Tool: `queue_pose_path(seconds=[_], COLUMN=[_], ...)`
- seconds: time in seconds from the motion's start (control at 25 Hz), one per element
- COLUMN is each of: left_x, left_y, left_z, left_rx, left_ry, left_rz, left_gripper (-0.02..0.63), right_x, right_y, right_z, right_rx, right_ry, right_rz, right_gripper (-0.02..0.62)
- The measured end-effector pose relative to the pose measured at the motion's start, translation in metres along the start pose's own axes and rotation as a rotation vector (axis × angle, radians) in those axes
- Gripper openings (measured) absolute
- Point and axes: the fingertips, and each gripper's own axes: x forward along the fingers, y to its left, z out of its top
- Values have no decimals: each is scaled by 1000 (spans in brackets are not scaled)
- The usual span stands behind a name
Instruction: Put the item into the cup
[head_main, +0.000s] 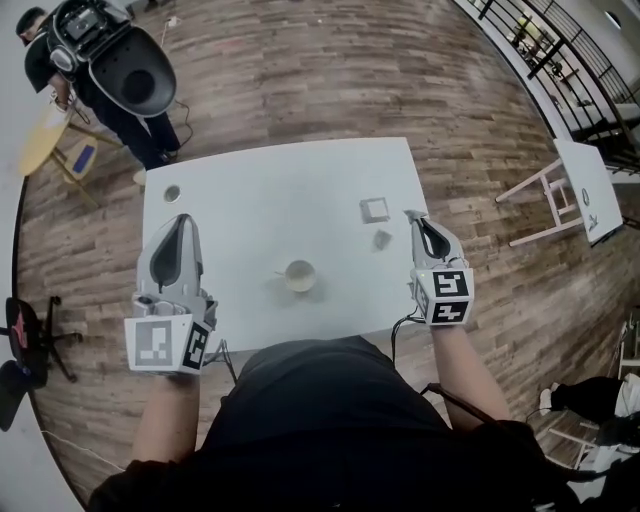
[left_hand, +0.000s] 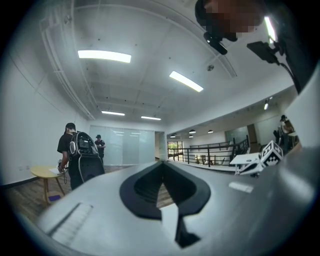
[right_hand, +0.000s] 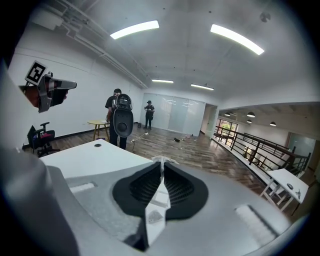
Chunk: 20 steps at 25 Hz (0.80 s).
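Head view | right gripper (head_main: 413, 218) clamped on white item (right_hand: 161, 160) at tips | left gripper (head_main: 181, 218) together, empty

Floor: brown wood-plank floor (head_main: 300, 70) throughout. Walls: plain white, with a frosted glass partition wall (right_hand: 175, 112) at the far end. Ceiling: white, fitted with long strip lights (right_hand: 135, 29), lit. Furniture: white rectangular table (head_main: 260, 190); round yellow side table (head_main: 38, 140); black-and-red office chair (head_main: 25, 335). A black metal railing (right_hand: 250, 145) borders one side.

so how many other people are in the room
2: a person standing at the yellow table, and a second person farther back, by the glass wall. Others may be out of view.
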Motion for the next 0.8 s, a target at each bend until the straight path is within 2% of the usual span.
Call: queue_pose_path(seconds=[0.4, 0.8], left_x=[-26, -66], left_y=[18, 45], left_z=[4, 3], left_rx=[15, -1], left_ry=[6, 17], left_rz=[77, 192], left_gripper=[6, 6], right_x=[17, 34], right_y=[32, 79], right_z=[7, 16], right_rx=[0, -14], right_ry=[-6, -25], right_rz=[96, 202], right_gripper=[23, 23])
